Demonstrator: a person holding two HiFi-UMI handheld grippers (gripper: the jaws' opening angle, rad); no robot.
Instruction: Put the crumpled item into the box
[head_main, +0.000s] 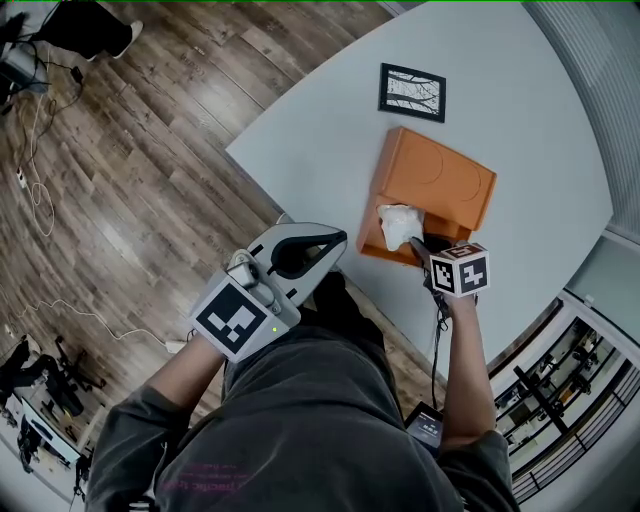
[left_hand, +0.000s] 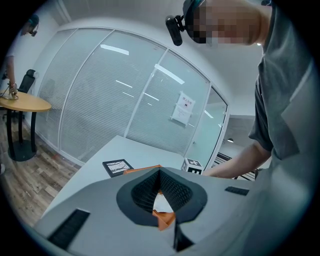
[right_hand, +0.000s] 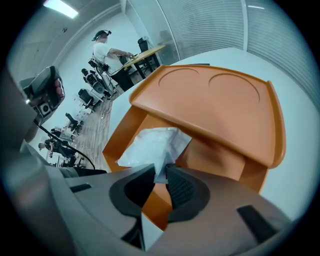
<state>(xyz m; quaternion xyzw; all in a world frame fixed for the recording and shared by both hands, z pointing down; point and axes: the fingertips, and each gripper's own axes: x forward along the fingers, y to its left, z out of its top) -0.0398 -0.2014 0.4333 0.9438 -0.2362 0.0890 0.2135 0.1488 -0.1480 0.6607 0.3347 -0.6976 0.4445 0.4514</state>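
An orange box (right_hand: 124, 132) stands on the pale desk (head_main: 540, 120) just beside its near edge, the one that runs along the person's body. Its lid (head_main: 445, 180) is raised and slopes back toward the middle of the desk, and two round outlines are pressed into the lid's upper face. The crumpled item (head_main: 398, 222), white and thin like tissue or film, sits in the box's opening on the side nearest that edge, and its bulk rises a little above the rim. The right claw (head_main: 424, 250) points steeply down into the box from over the near edge, with its marker cube (head_main: 460, 270) on top. Its jaws stand narrow, and a thin tail of the crumpled item is pinched between the two ribbed pads while the rest spreads out ahead of them inside the box. The left claw (head_main: 338, 240) hangs roughly level at the same edge, to the left of the box, near it but not touching it. Its jaw tips meet with nothing between them. A framed picture (head_main: 412, 92) with a black border lies flat on the desk beyond the box, toward the left edge and well apart from it. Past the desk's near left corner is a wooden floor (head_main: 150, 130) with loose cables (head_main: 40, 190) trailing across it.
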